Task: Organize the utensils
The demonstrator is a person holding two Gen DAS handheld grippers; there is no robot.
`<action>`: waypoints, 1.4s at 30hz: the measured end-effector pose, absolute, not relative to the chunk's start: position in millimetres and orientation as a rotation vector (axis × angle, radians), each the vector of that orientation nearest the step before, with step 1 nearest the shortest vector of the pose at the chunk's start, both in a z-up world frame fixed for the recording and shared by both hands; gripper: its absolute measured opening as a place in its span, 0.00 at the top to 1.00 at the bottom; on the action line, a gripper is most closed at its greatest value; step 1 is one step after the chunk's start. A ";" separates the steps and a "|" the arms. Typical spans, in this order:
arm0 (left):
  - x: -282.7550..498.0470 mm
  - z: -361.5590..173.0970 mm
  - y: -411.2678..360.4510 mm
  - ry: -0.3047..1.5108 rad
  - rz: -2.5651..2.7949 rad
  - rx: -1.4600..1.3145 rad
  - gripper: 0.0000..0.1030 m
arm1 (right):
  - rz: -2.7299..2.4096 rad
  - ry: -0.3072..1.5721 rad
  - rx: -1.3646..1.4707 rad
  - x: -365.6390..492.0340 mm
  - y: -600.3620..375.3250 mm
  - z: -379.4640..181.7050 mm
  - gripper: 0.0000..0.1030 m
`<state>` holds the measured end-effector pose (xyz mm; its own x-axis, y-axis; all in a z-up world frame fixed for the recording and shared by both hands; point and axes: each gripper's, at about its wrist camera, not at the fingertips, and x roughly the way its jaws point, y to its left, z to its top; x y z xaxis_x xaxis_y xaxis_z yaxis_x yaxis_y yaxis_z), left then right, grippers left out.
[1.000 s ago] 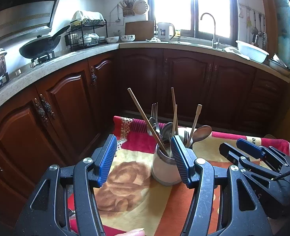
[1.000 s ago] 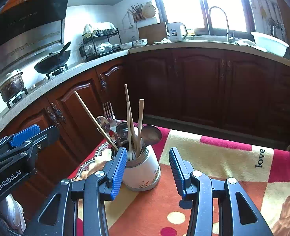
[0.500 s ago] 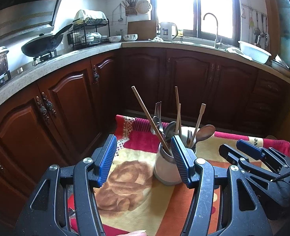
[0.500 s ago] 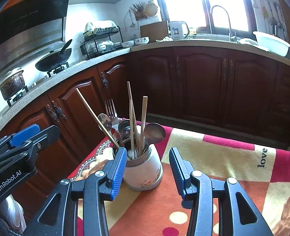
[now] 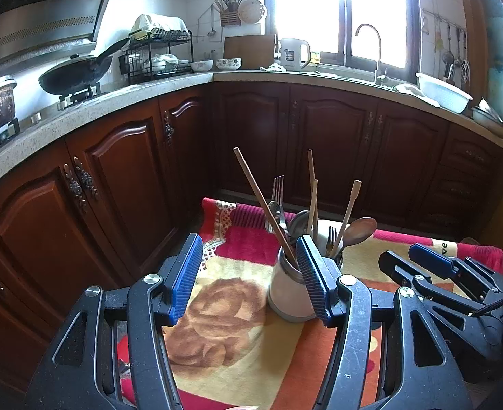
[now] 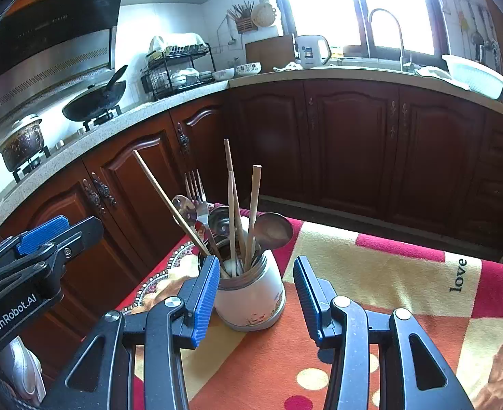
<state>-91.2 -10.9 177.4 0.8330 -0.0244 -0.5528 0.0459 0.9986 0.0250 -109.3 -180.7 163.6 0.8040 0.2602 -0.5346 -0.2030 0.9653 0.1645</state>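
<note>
a: white ceramic utensil holder [image 6: 251, 302] upright on the patterned cloth [image 6: 371, 273] covering the desk, near its far left corner. loaded with 4 wooden chopsticks [image 6: 231, 205], a fork [image 6: 196, 194], metal spoons [image 6: 184, 208] and a darker spoon [image 6: 273, 230], all handle-down or leaning outward.

b: left gripper [image 5: 249, 280]: jaws wide, nothing between the blue pads. holder [image 5: 287, 294] partly hidden behind the right-hand pad, not gripped.

a: right gripper [image 6: 253, 299]: jaws apart at a moderate width, holder seen in the gap beyond the pads. contact with the pads not evident; left pad overlapping the holder's rim in view only.

b: right gripper [image 5: 435, 266] also visible at the right edge of the left wrist view, above the cloth [image 5: 224, 317]. left gripper [image 6: 39, 239] at the left edge of the right wrist view.

a: background: dark wooden cabinets [image 6: 353, 143], stone counter with wok [image 6: 94, 102], pot [image 6: 21, 140], dish rack [image 6: 179, 68], kettle [image 6: 311, 51] and faucet [image 6: 388, 30] beneath a bright window.
</note>
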 end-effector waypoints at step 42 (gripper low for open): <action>-85.2 168.5 -14.0 0.597 -0.067 0.031 0.45 | 0.264 0.609 0.084 -98.0 -173.2 158.5 0.58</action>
<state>-85.2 -14.0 168.5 0.8246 -0.0546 -0.5630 0.0723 0.9973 0.0092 -98.0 -173.2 158.5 0.7878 0.2697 -0.5537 -0.2204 0.9629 0.1555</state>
